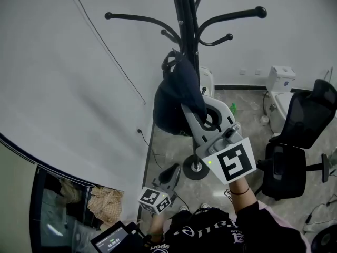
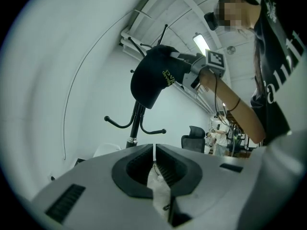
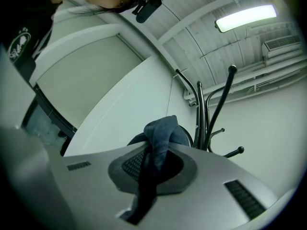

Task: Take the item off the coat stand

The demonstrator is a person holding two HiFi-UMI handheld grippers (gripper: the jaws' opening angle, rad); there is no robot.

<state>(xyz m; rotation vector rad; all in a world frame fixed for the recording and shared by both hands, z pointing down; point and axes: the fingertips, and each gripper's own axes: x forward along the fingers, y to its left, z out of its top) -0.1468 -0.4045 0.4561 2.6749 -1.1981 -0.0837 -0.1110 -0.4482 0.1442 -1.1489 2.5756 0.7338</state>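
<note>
A dark navy cap (image 1: 172, 100) hangs on the black coat stand (image 1: 185, 25), against its pole below the curved hooks. My right gripper (image 1: 199, 116) reaches up to it, shut on a fold of the cap's cloth (image 3: 160, 133), which bunches between the jaws in the right gripper view. From the left gripper view the cap (image 2: 151, 78) shows yellow lettering, with the right gripper (image 2: 192, 71) clamped on its side. My left gripper (image 1: 172, 170) hangs low near my body, shut, with nothing between its jaws (image 2: 154, 155).
The stand's round base (image 1: 196, 171) rests on the floor near the white wall. A black office chair (image 1: 295, 141) stands to the right, with white fixtures (image 1: 281, 80) behind it. A cable (image 1: 105, 46) runs down the wall. A small screen device (image 1: 113, 241) sits at bottom left.
</note>
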